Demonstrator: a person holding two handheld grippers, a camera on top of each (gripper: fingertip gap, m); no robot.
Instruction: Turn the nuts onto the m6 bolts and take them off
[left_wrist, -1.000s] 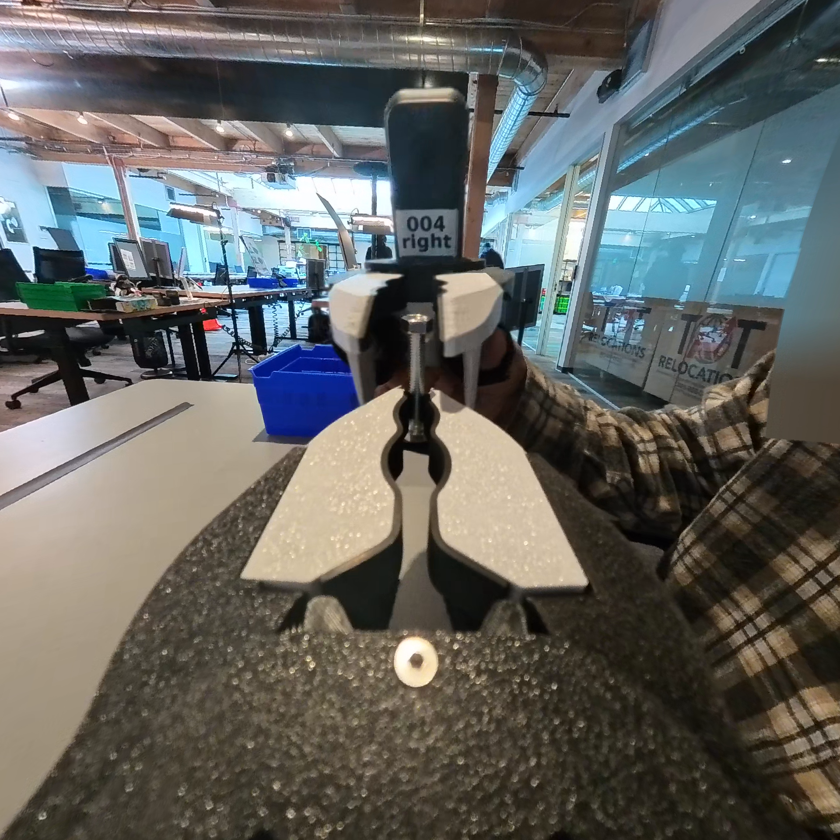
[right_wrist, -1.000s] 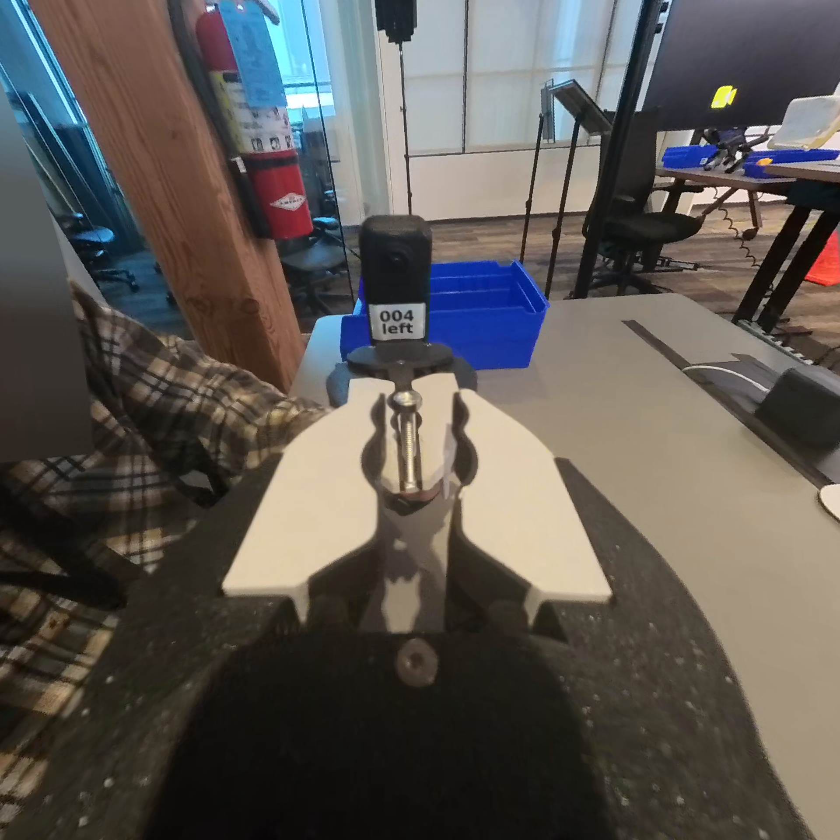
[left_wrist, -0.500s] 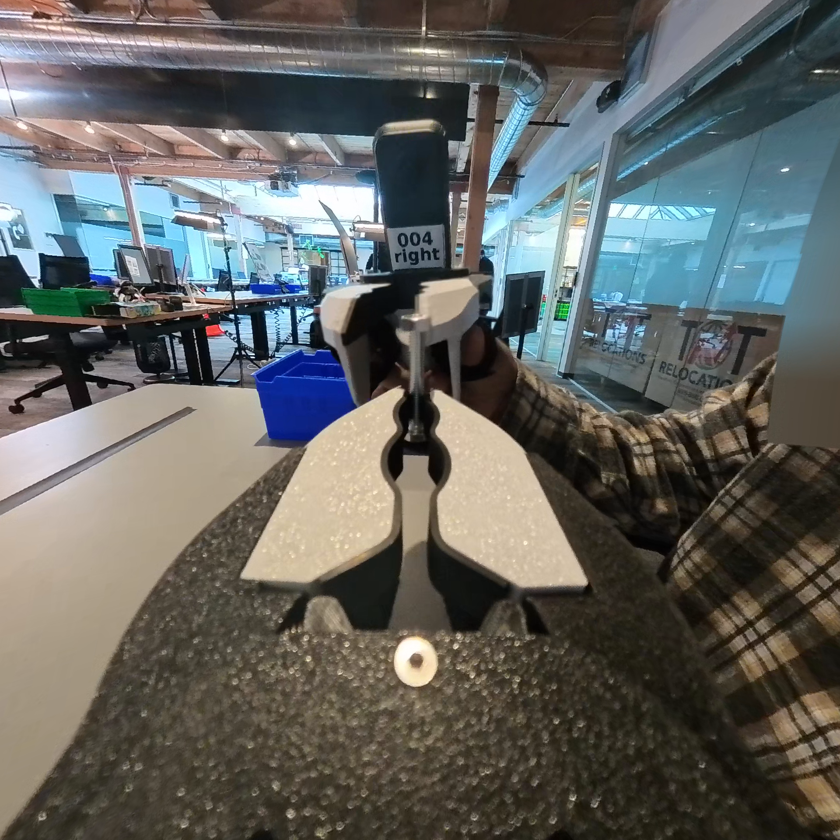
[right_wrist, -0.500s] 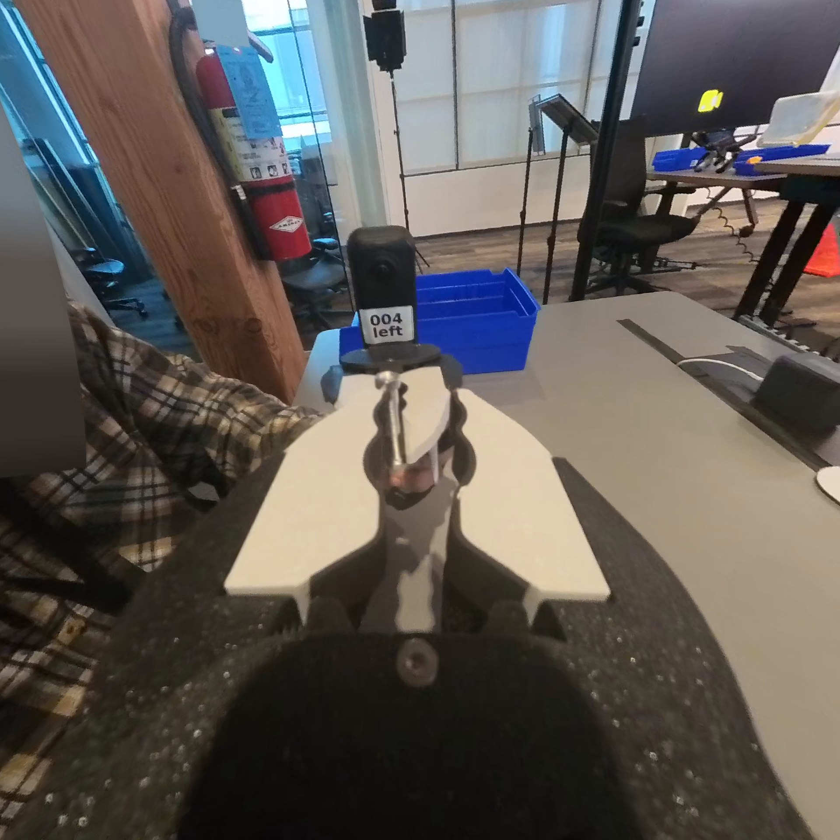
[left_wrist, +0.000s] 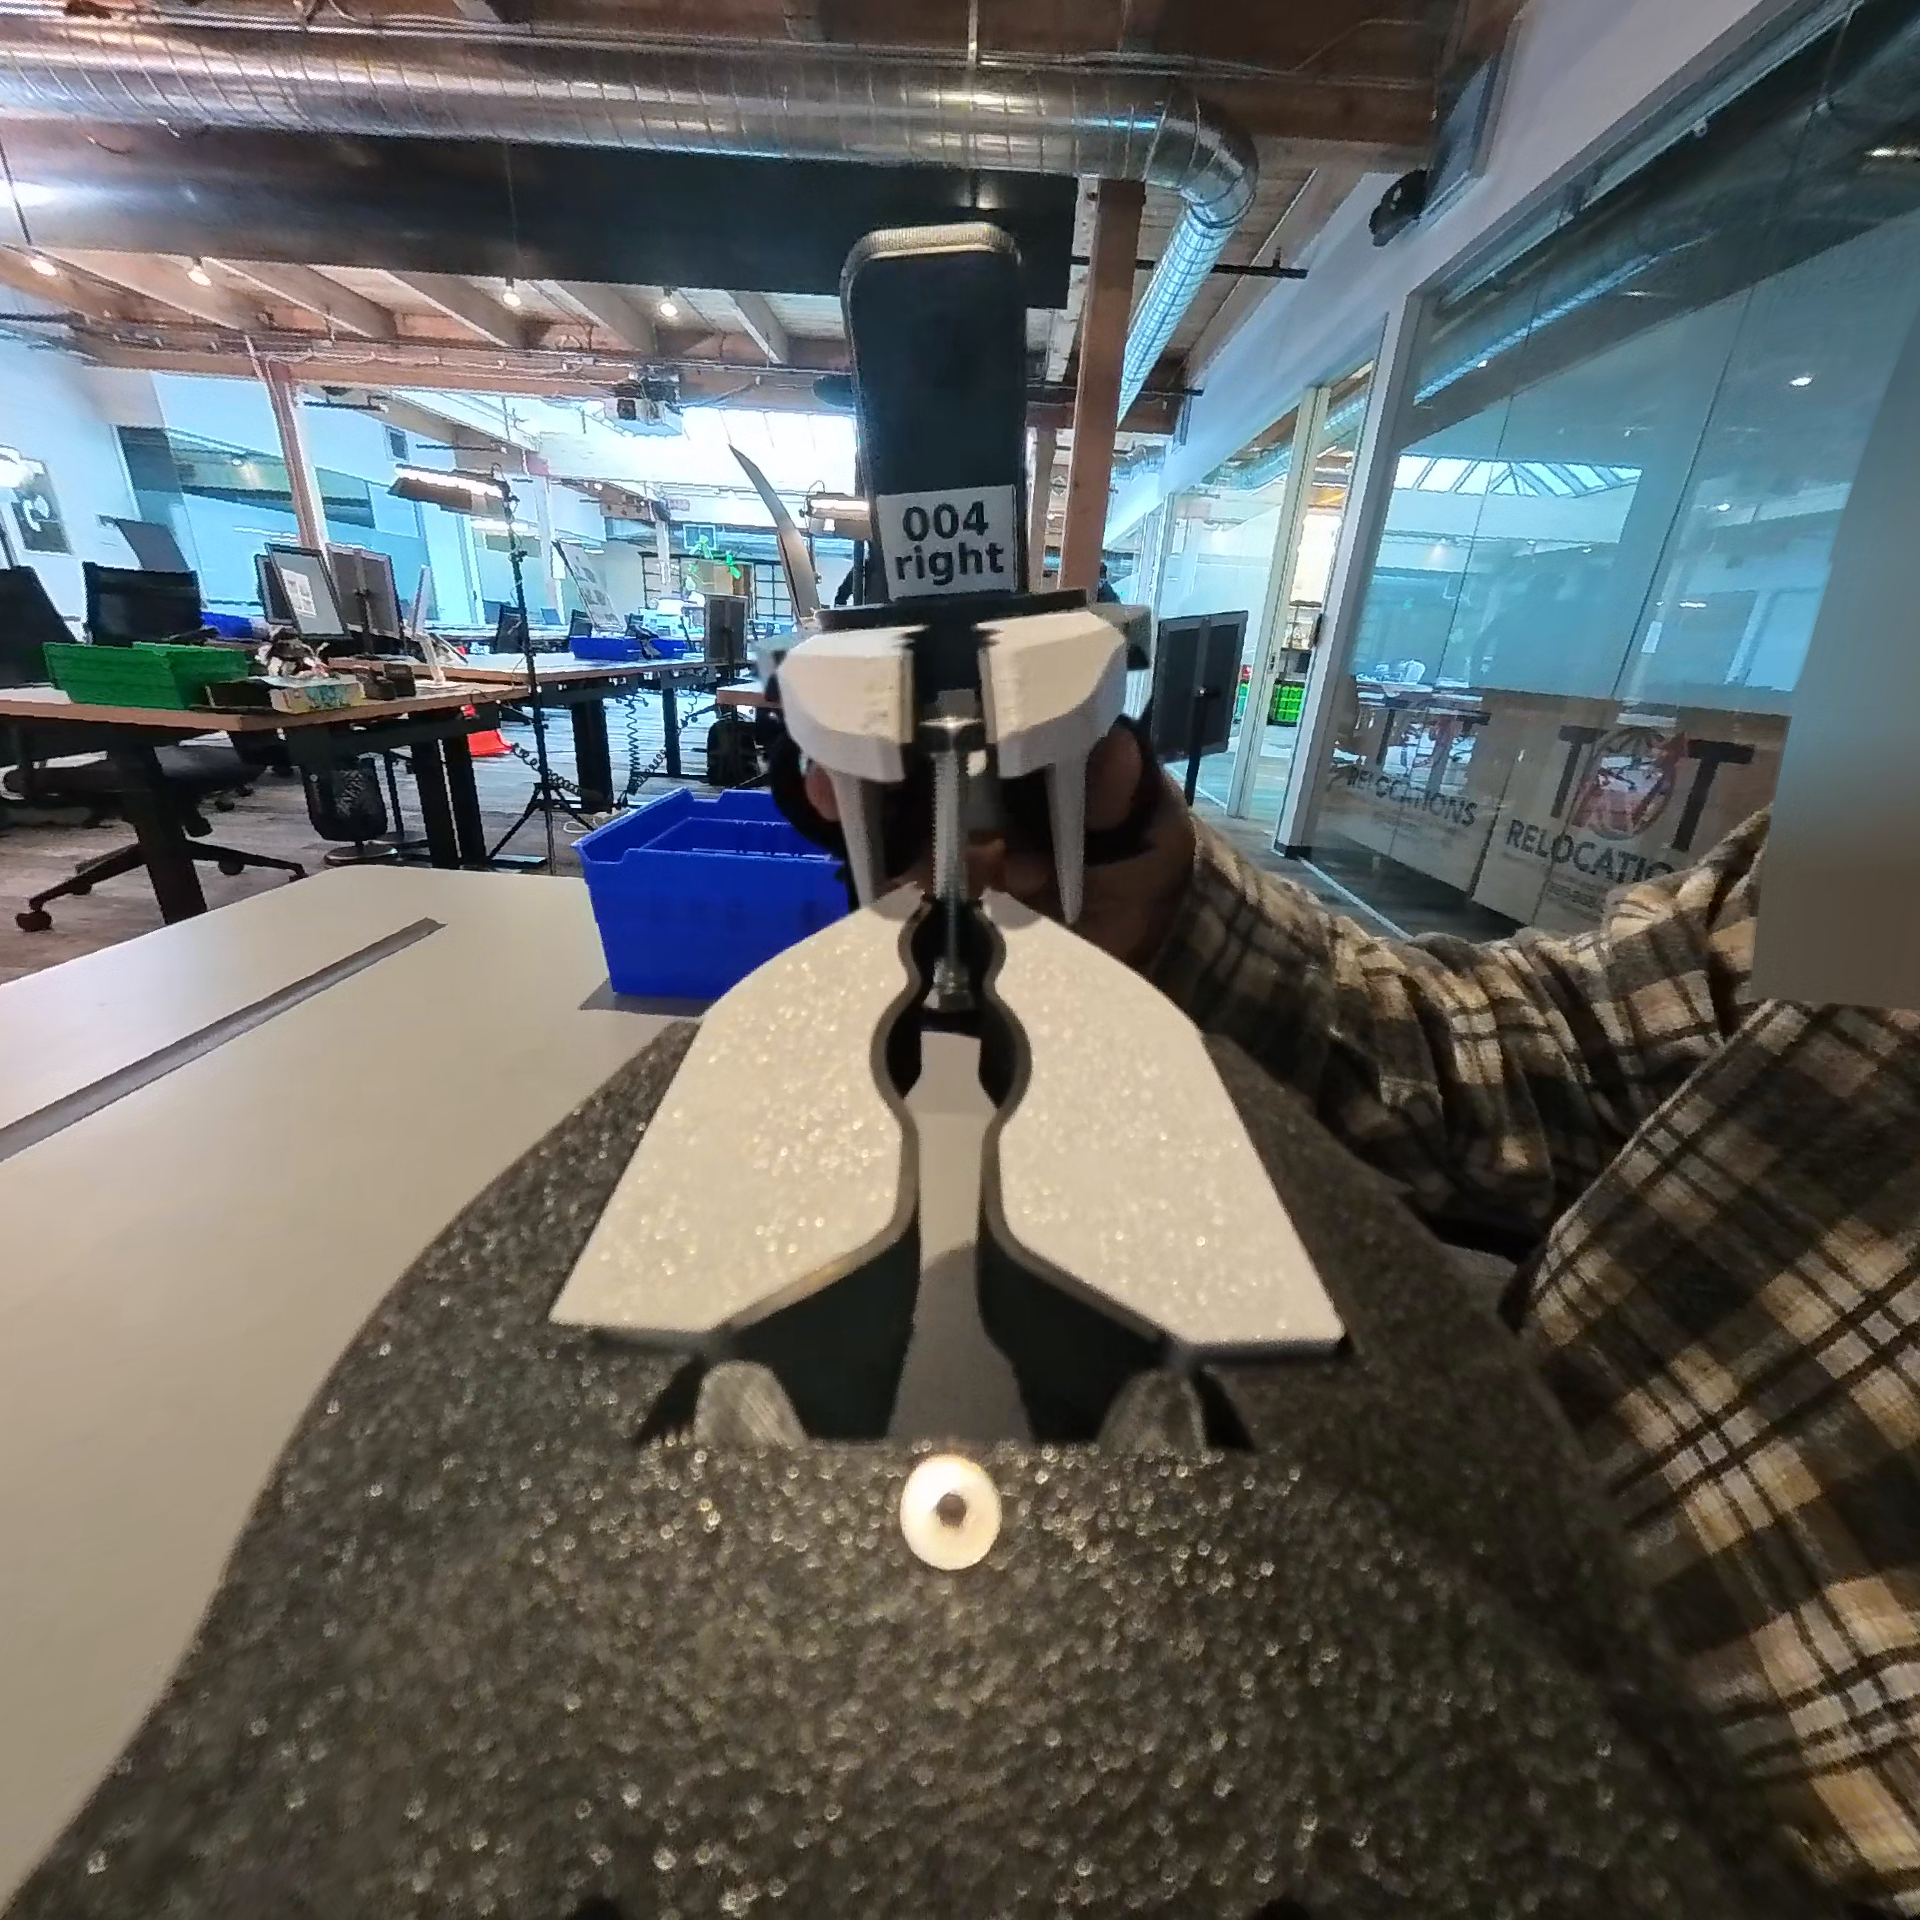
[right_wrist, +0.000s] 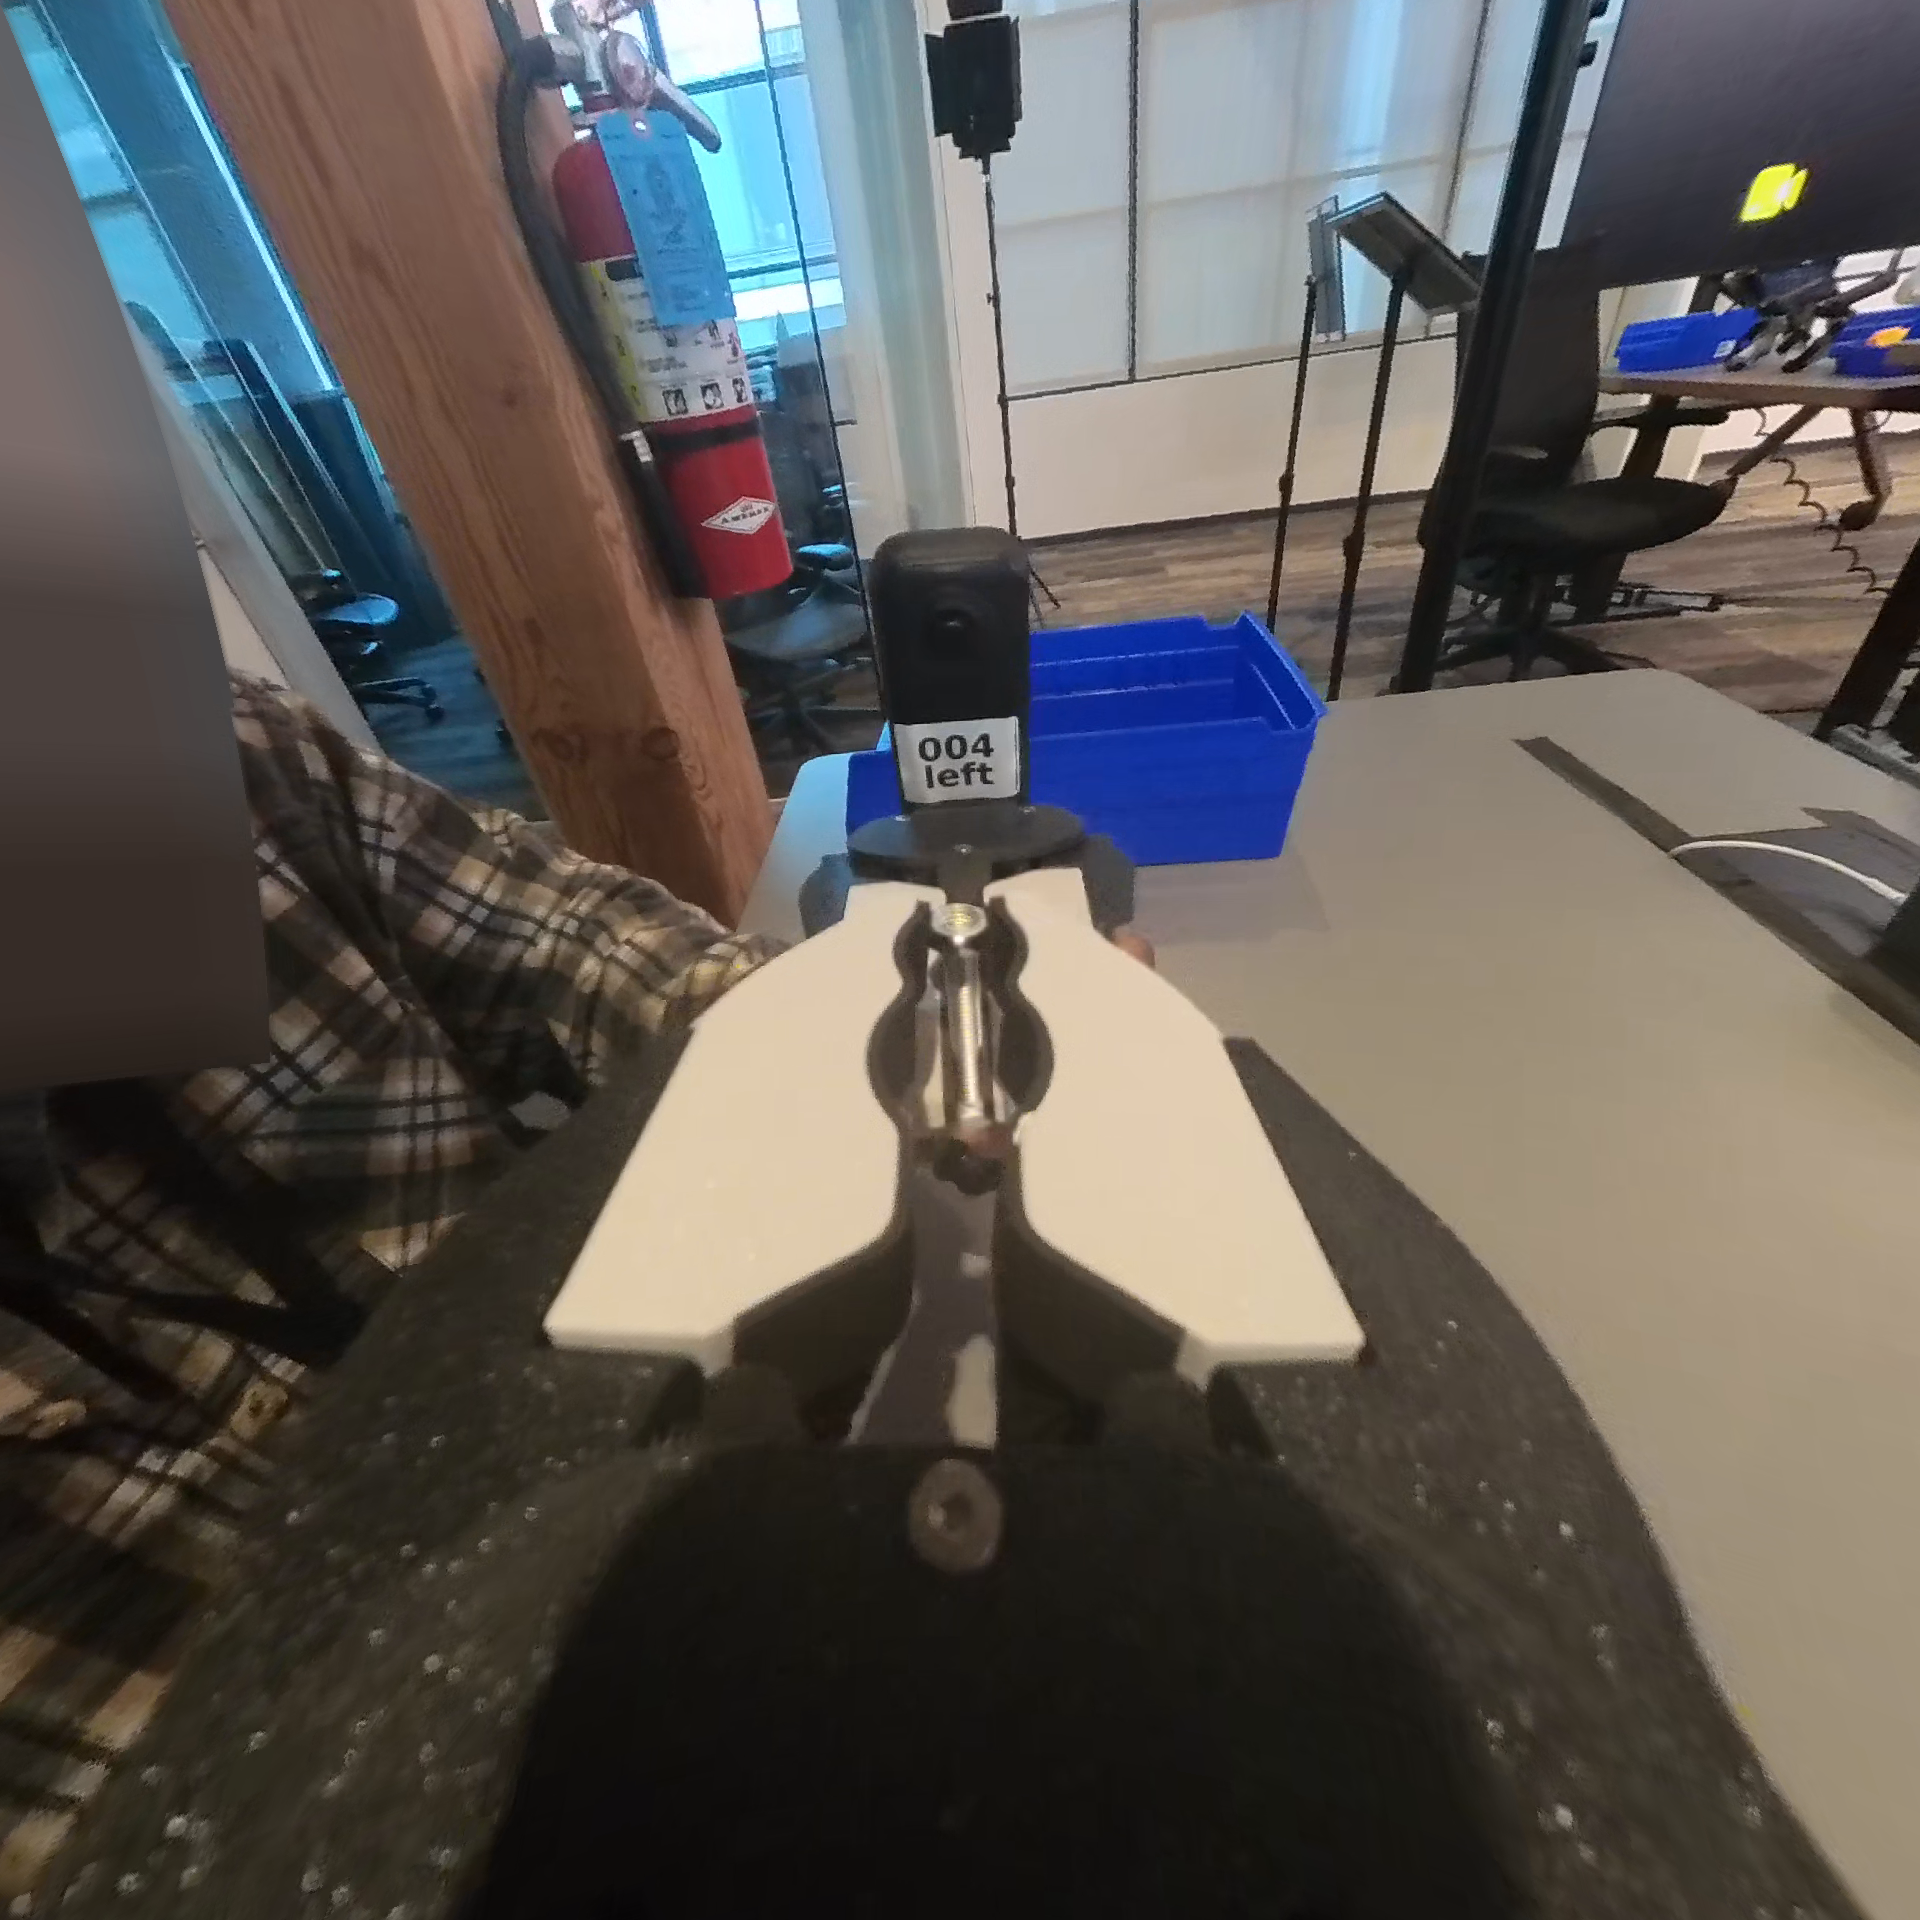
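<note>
L gripper (left_wrist: 951, 961) clamps bolt (left_wrist: 948, 831) by its head end to steady it; R gripper (right_wrist: 961, 1023) closed on nut (left_wrist: 951, 740) for turning, I judge.

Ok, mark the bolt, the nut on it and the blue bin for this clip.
bolt (left_wrist: 951, 831), left wrist view, on the threaded shank.
nut (left_wrist: 954, 740), left wrist view, on its near face at the bolt's far end.
blue bin (right_wrist: 1174, 790), right wrist view, on its front wall.
</note>
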